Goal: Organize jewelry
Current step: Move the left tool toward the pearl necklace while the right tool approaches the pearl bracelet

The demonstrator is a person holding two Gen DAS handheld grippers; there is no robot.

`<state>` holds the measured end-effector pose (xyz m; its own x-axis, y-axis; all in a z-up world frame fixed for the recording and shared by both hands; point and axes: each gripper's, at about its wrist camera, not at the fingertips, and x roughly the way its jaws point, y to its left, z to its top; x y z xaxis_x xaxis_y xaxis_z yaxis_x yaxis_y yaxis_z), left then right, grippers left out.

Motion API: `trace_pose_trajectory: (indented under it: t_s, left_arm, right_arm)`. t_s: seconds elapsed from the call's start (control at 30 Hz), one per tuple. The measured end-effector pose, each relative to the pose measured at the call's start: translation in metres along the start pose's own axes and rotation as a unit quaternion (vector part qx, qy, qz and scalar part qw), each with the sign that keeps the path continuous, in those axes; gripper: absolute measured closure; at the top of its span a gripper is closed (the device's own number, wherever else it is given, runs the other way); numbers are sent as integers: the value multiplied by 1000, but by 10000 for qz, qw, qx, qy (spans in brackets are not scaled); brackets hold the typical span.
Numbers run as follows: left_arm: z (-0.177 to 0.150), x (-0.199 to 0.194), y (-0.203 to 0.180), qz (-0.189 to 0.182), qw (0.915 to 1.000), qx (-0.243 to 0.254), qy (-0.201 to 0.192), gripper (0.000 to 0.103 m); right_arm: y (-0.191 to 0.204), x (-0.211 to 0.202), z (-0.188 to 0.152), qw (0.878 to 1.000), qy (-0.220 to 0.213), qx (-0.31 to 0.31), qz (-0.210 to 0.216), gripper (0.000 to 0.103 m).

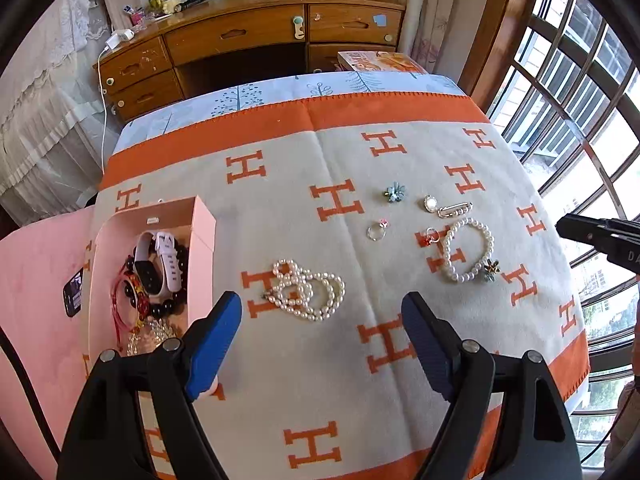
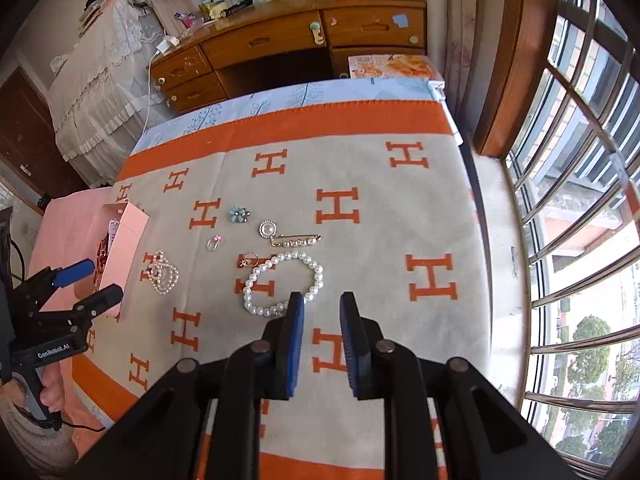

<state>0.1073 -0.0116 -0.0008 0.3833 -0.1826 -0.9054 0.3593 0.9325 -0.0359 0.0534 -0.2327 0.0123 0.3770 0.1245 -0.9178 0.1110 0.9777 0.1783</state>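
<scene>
A pink box (image 1: 200, 248) (image 2: 122, 240) at the left holds a white watch (image 1: 156, 264), dark beads and a red cord. On the blanket lie a small-pearl necklace (image 1: 310, 290) (image 2: 162, 274), a large-pearl bracelet (image 1: 468, 250) (image 2: 280, 284), a ring (image 1: 377, 231) (image 2: 213, 243), a blue flower clip (image 1: 396, 192) (image 2: 239, 213), a round brooch (image 1: 430, 203) (image 2: 267, 229) and a pearl pin (image 1: 455, 210) (image 2: 296, 241). My left gripper (image 1: 322, 312) (image 2: 90, 280) is open and empty, just short of the necklace. My right gripper (image 2: 322, 308) is partly open and empty, by the bracelet's near edge.
The table wears a grey blanket with orange H marks (image 2: 360, 184). A pink cloth (image 1: 36, 280) lies left of the box. A wooden desk (image 1: 248, 44) stands behind. Barred windows (image 2: 580, 200) line the right side.
</scene>
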Motion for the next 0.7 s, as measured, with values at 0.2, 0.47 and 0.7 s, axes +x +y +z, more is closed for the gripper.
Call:
trace_pose_trajectory:
  t_s: [0.2, 0.47, 0.7]
  left_arm:
    - [27, 23, 3, 495, 9974, 432, 307, 26]
    - [17, 54, 5, 228, 9888, 1158, 918, 49]
    - [10, 61, 5, 131, 9825, 1555, 1019, 49]
  right_arm:
    - [-2, 46, 13, 9981, 575, -65, 202, 84]
    - [3, 81, 22, 9946, 965, -297, 245, 84]
    - [5, 94, 29, 9940, 1011, -411, 55, 84]
